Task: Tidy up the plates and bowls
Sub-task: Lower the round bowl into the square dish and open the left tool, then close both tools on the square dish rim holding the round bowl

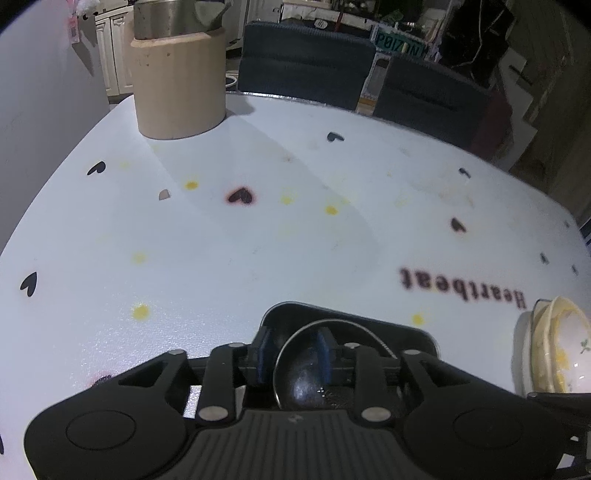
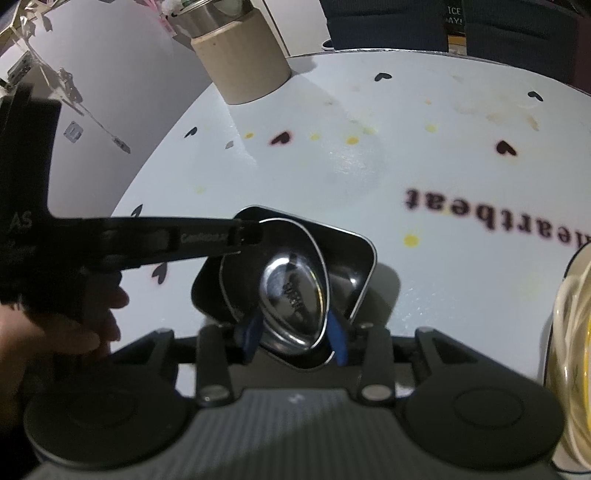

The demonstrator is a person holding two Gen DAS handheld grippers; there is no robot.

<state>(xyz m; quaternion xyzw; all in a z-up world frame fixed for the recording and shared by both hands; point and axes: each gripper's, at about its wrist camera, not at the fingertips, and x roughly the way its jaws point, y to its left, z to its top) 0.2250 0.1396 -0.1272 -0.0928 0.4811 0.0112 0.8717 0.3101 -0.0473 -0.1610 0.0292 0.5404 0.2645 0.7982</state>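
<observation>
A shiny metal bowl [image 2: 293, 295] sits inside a dark square dish [image 2: 354, 258] on the white table [image 2: 369, 166], which is printed with black hearts, yellow dots and the word "Heartbeat". The bowl tilts within the dish, its rim raised toward the far left corner, and nothing shows inside it beyond reflections. At the table's right edge stands a stack of pale plates and bowls [image 2: 570, 332] with yellow trim, set on edge in what seems to be a wire holder; the left wrist view shows the same stack [image 1: 557, 347] with a small flower on one piece. Near the far left of the table stands a tan round container [image 1: 177, 81] holding a metal pot [image 1: 170, 18]. The right gripper [image 2: 295, 341] points steeply down at the bowl, its blue pads [image 2: 338, 341] set either side of the bowl's near rim at a moderate gap; whether they press on the metal I cannot tell. The left gripper [image 1: 295, 354] also points steeply down, its blue pads [image 1: 323, 350] astride the bowl [image 1: 317, 365] rim, partly parted, and contact is likewise unclear. In the right wrist view the left gripper [image 2: 255, 236] reaches in from the left to the dish's far left corner, held by a hand [image 2: 55, 332] low at the left edge.
</observation>
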